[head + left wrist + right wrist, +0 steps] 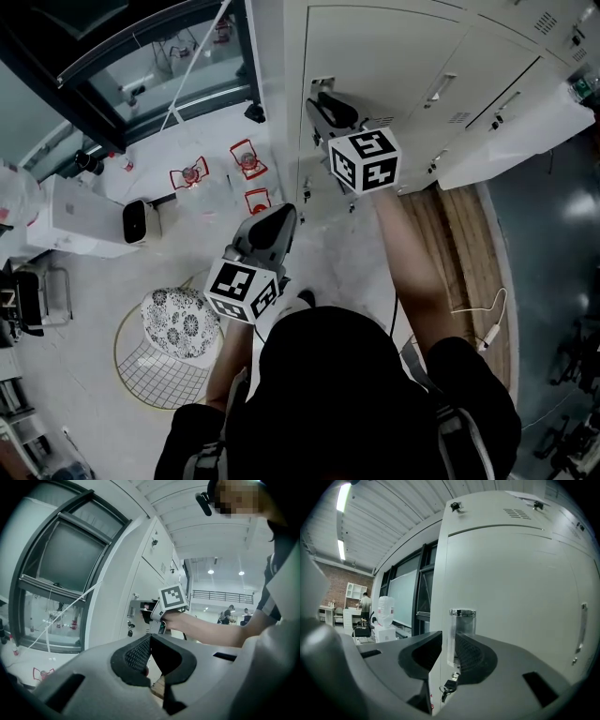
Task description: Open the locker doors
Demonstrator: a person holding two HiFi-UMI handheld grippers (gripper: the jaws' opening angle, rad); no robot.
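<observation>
The pale locker door fills the top of the head view, and its clear handle stands upright near the door's left edge. My right gripper is held level at that handle. Its jaws straddle the handle and the door edge, and a sliver of door shows beside the left pad, so the grip looks loose. A key hangs in the lock just below. My left gripper hangs back, well short of the lockers, its jaws meeting at the tips with nothing between them.
Another locker door stands ajar at the right. A stool with a patterned cushion is beside my left arm. Small red wire stands sit on the floor, a white appliance further left, a dark window frame beyond.
</observation>
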